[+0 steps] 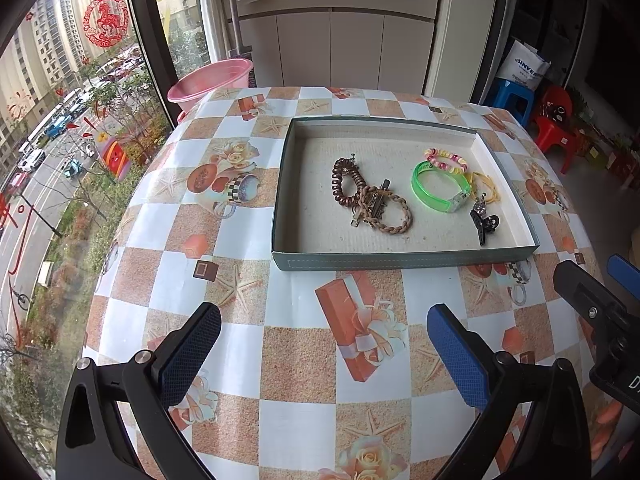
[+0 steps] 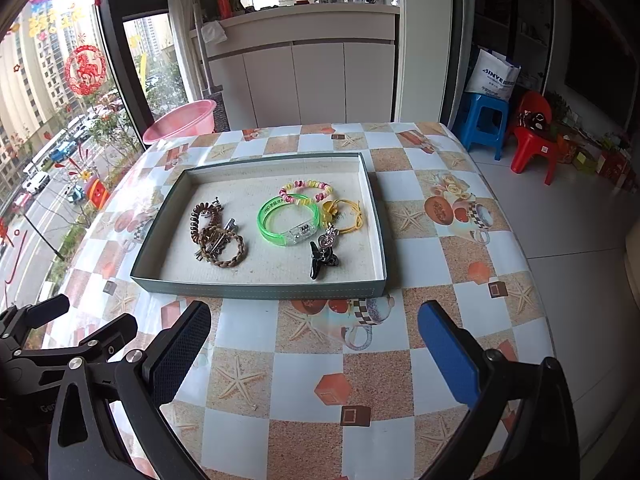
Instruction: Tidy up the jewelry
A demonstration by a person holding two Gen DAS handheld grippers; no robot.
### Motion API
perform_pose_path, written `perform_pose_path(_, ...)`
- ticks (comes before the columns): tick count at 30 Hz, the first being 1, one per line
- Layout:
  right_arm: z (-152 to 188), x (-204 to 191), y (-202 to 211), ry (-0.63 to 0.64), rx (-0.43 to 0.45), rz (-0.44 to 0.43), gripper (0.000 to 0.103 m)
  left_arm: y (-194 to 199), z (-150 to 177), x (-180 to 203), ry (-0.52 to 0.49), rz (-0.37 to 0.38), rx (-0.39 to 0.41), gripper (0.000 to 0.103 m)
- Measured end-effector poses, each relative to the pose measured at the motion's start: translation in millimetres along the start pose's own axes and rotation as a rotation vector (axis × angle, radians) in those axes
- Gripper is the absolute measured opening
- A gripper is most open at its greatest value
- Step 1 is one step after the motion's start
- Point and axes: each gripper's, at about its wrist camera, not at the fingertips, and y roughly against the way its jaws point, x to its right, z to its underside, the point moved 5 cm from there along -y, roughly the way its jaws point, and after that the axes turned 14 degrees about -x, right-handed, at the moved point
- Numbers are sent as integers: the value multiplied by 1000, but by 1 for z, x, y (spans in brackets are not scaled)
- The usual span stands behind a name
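Observation:
A shallow grey-green tray (image 1: 400,261) (image 2: 256,291) sits on the table and holds the jewelry. Brown coil and braided hair ties with a metal clip (image 1: 370,200) (image 2: 216,236) lie at its left. A green bangle (image 1: 438,186) (image 2: 288,220), a pink-yellow beaded bracelet (image 1: 446,159) (image 2: 306,192), a yellow tie (image 1: 486,186) (image 2: 346,214) and a black claw clip (image 1: 485,224) (image 2: 322,260) lie at its right. My left gripper (image 1: 324,356) is open and empty, in front of the tray. My right gripper (image 2: 316,356) is open and empty, also in front.
The table (image 1: 296,364) (image 2: 304,372) has a checked floral cloth. A pink basin (image 1: 212,80) (image 2: 182,120) stands behind its far left corner by the window. Blue (image 2: 482,120) and red (image 2: 534,140) stools stand on the floor to the right. The right gripper shows at the left wrist view's right edge (image 1: 600,312).

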Motion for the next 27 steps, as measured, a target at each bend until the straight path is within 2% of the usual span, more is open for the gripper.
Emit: perform_pose_path(27,-1,-2,4,-13,15,0,103,1,0,0,-2,-2,0,103)
